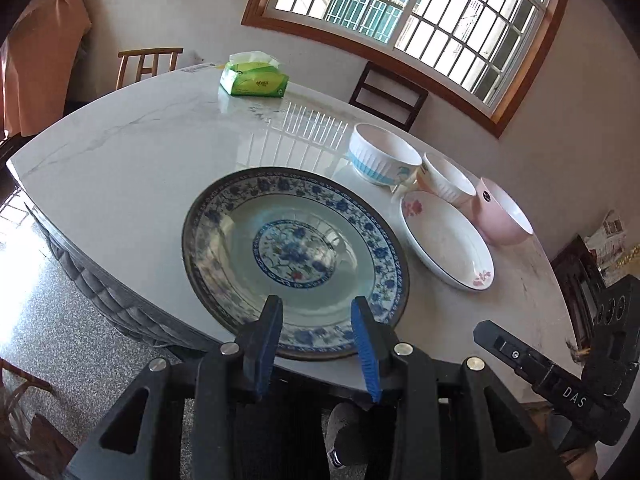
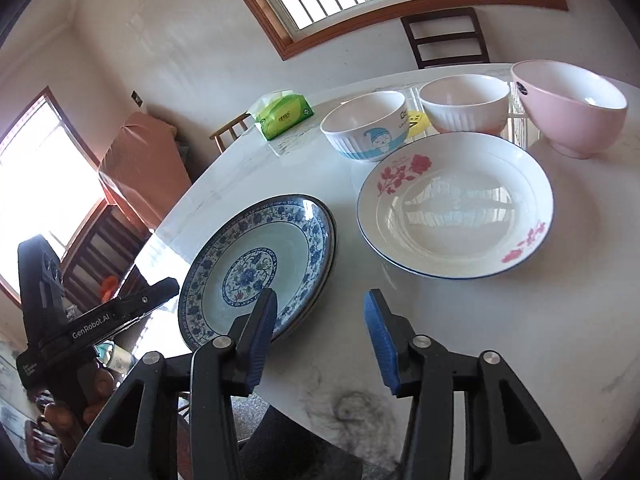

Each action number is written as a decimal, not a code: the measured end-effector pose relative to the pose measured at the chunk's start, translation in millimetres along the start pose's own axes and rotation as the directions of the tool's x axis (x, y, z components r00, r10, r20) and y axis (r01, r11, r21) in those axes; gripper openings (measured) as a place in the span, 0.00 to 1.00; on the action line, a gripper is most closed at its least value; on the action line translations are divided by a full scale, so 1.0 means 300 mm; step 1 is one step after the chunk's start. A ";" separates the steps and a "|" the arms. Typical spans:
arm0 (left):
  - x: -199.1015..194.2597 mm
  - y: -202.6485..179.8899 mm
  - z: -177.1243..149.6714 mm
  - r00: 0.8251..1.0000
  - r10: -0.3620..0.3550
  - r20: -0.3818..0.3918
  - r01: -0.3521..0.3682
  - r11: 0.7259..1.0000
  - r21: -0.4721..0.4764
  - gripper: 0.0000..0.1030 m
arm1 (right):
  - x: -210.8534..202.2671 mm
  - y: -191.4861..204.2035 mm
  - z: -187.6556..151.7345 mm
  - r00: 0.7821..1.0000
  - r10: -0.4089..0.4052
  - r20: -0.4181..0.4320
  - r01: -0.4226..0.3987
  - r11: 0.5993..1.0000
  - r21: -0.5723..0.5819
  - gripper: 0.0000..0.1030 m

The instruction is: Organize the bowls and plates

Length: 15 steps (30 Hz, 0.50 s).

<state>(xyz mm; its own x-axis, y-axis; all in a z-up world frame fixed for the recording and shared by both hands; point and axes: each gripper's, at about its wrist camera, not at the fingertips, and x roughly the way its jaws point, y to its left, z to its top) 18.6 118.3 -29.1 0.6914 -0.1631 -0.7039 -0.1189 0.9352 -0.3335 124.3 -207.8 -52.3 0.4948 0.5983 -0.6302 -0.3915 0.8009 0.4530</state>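
Near the table's front edge lies the blue plate [image 1: 296,256], just ahead of the left gripper [image 1: 318,306], whose fingers are spread and hold nothing. Rightward sit the white plate [image 2: 456,204] and three empty bowls [image 2: 464,102]. Nearer the white plate, the right gripper [image 2: 320,300] is also spread and empty.

A green tissue pack [image 1: 254,80] lies on the marble table [image 1: 132,160] near two wooden chairs [image 1: 149,65].
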 end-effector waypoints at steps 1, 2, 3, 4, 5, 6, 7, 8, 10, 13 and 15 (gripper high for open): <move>0.000 -0.033 -0.033 1.000 -0.014 -0.015 0.015 1.000 0.021 0.35 | -0.024 -0.012 -0.025 1.000 -0.020 -0.001 0.020 1.000 0.017 0.53; 0.001 -0.064 -0.066 0.999 -0.031 -0.031 0.033 0.998 0.045 0.35 | -0.048 -0.022 -0.052 0.999 -0.040 -0.007 0.040 0.999 0.027 0.55; 0.005 -0.092 -0.093 0.998 -0.045 -0.049 0.049 0.996 0.071 0.35 | -0.069 -0.030 -0.079 0.998 -0.055 -0.013 0.055 0.998 0.031 0.55; 0.008 -0.111 -0.111 0.996 -0.055 -0.067 0.061 0.994 0.089 0.35 | -0.089 -0.041 -0.105 0.997 -0.069 -0.021 0.070 0.997 0.035 0.57; 0.012 -0.127 -0.126 0.995 -0.063 -0.082 0.071 0.993 0.093 0.35 | -0.106 -0.052 -0.130 0.995 -0.089 -0.036 0.091 0.995 0.045 0.63; 0.011 -0.136 -0.139 0.993 -0.072 -0.093 0.080 0.993 0.090 0.35 | -0.121 -0.065 -0.150 0.993 -0.104 -0.050 0.107 0.992 0.063 0.66; 0.008 -0.146 -0.147 0.992 -0.075 -0.100 0.084 0.993 0.088 0.35 | -0.136 -0.079 -0.164 0.993 -0.110 -0.053 0.114 0.990 0.084 0.66; -0.001 -0.155 -0.154 0.992 -0.075 -0.097 0.084 0.992 0.091 0.36 | -0.152 -0.091 -0.172 0.992 -0.116 -0.047 0.120 0.988 0.101 0.67; -0.036 -0.180 -0.165 0.994 -0.080 -0.070 0.087 0.990 0.109 0.43 | -0.185 -0.102 -0.177 0.989 -0.144 -0.028 0.147 0.983 0.114 0.76; -0.123 -0.211 -0.179 0.993 -0.117 0.018 0.114 0.985 0.129 0.57 | -0.247 -0.106 -0.202 0.999 -0.038 0.038 0.033 0.990 0.134 0.88; -0.186 -0.227 -0.184 0.983 -0.158 0.090 0.143 0.977 0.155 0.71 | -0.275 -0.103 -0.209 0.993 0.085 0.082 -0.096 0.987 0.131 1.00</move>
<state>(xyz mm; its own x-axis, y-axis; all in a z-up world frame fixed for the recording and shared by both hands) -51.3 46.5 -1.7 0.7627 -0.2803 -0.5829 0.0934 0.9395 -0.3296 47.1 -283.2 -53.8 0.5212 0.6643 -0.5357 -0.3321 0.7362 0.5898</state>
